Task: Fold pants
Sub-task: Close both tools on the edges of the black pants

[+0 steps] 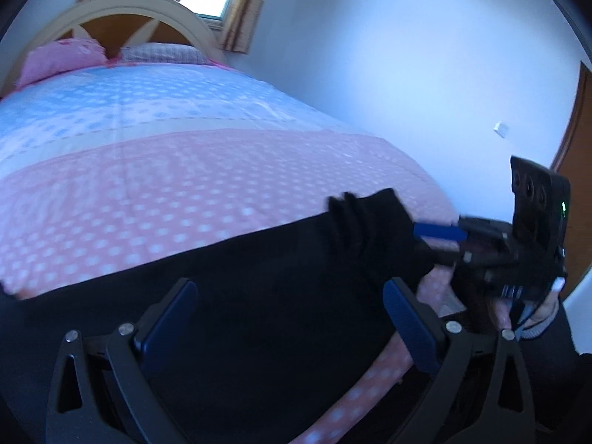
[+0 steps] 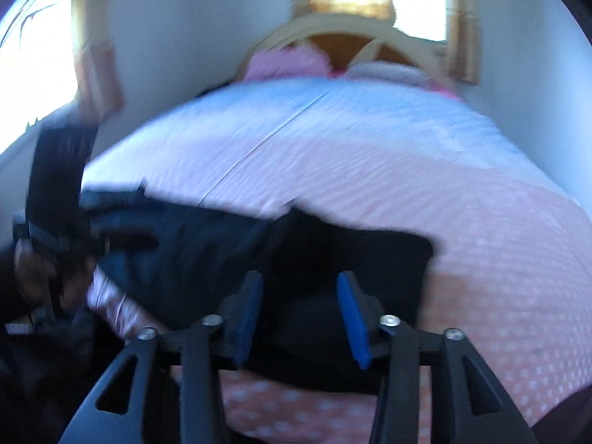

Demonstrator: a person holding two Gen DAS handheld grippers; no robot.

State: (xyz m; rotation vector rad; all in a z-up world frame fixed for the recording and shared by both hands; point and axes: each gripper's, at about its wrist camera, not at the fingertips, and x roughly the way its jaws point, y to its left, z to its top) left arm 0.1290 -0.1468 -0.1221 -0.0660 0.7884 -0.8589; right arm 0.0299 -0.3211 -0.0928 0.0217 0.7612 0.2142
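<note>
On the left of the scene, the left gripper (image 1: 288, 318) hovered low over the near edge of the bed, its blue pads (image 1: 170, 318) spread wide with nothing between them; the claw was open. Beneath it the black pants (image 1: 229, 270) lay stretched across the near part of the pink dotted bedspread (image 1: 148, 192), running from the left edge toward the right, where the cloth bunched up into a raised fold. Farther off lay the blue half of the cover, then a pink pillow (image 1: 63, 59) and a checked one against the curved headboard (image 1: 122, 7).

On the right, the right gripper (image 2: 299, 310) reached in toward that bunched end. In its own view the jaws stood apart over the dark cloth, which passed under and between them, but the picture was smeared by motion and I could not tell whether the pads had any fabric pinched; in the left view one blue finger showed at the cloth's edge, which did not settle it either.

Judging by this, the step in hand was taking hold of one end to carry it over. To do it well, the right claw should close on all the layers at the hem, and the left should pin or grip the matching corner, so both lift evenly and the fold lands square without dragging the bedspread
</note>
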